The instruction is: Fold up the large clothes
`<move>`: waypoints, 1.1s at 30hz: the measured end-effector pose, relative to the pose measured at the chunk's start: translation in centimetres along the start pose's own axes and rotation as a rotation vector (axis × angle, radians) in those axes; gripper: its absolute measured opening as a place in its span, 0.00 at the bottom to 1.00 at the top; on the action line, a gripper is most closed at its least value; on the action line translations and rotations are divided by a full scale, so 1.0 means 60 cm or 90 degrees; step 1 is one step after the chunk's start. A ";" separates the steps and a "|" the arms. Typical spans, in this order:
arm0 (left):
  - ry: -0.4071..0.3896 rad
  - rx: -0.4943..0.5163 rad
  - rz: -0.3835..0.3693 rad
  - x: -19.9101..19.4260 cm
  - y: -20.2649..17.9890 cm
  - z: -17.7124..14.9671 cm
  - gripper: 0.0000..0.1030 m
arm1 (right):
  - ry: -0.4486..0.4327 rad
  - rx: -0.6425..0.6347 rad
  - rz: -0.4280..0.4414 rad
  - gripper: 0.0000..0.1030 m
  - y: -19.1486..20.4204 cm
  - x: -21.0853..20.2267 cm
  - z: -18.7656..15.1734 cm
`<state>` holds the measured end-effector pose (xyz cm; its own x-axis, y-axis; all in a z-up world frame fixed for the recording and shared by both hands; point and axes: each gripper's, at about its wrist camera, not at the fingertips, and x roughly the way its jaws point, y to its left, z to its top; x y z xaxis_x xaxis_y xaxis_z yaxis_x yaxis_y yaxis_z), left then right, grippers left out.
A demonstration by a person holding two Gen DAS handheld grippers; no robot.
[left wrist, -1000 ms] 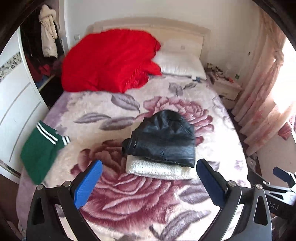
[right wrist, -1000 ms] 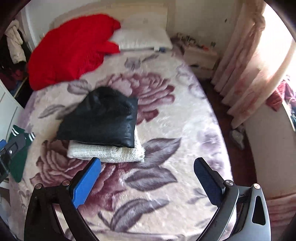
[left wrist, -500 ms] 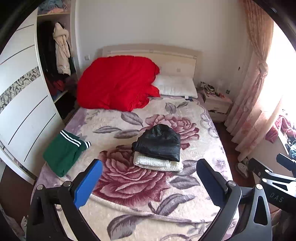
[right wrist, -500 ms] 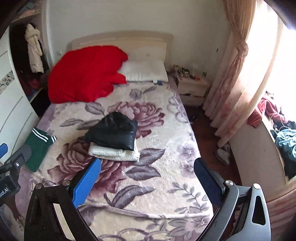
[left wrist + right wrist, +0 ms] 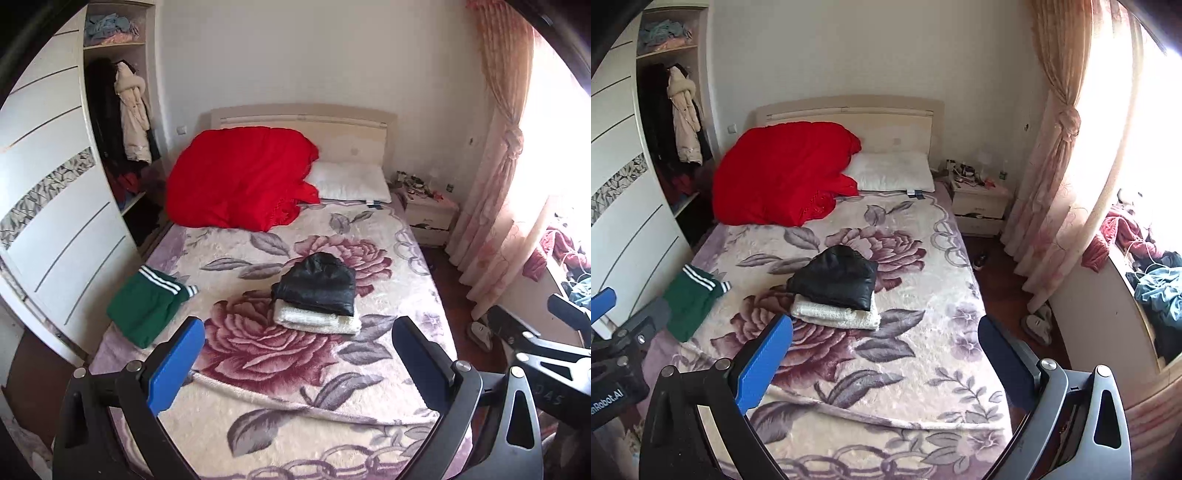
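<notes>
A: Risk check? Left gripper (image 5: 297,360) and right gripper (image 5: 884,349) are both spread wide, empty, touching nothing, held above the foot of the bed (image 5: 413,280).

B: Stack's the concern. Black jacket (image 5: 317,286) sits folded on a white garment (image 5: 314,320) mid-bed; a careless grab could topple or unfold both.

A: Green top (image 5: 147,306)?

B: At the bed's left edge, well apart from the stack. Could slide off if nudged.
</notes>
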<state>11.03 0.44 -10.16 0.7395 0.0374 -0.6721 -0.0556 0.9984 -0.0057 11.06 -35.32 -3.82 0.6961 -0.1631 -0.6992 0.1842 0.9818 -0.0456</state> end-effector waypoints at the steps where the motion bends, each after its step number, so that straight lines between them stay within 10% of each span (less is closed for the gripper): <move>1: 0.002 0.000 0.003 -0.003 0.001 0.003 1.00 | 0.002 0.001 0.006 0.99 -0.001 -0.012 0.003; 33: -0.040 -0.005 0.017 -0.061 -0.002 0.013 1.00 | -0.037 -0.027 0.035 0.99 0.009 -0.070 0.092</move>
<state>8.84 0.20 -7.11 0.7780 0.0664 -0.6248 -0.0805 0.9967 0.0058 12.05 -34.64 3.02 0.7439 -0.1131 -0.6587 0.1164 0.9924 -0.0390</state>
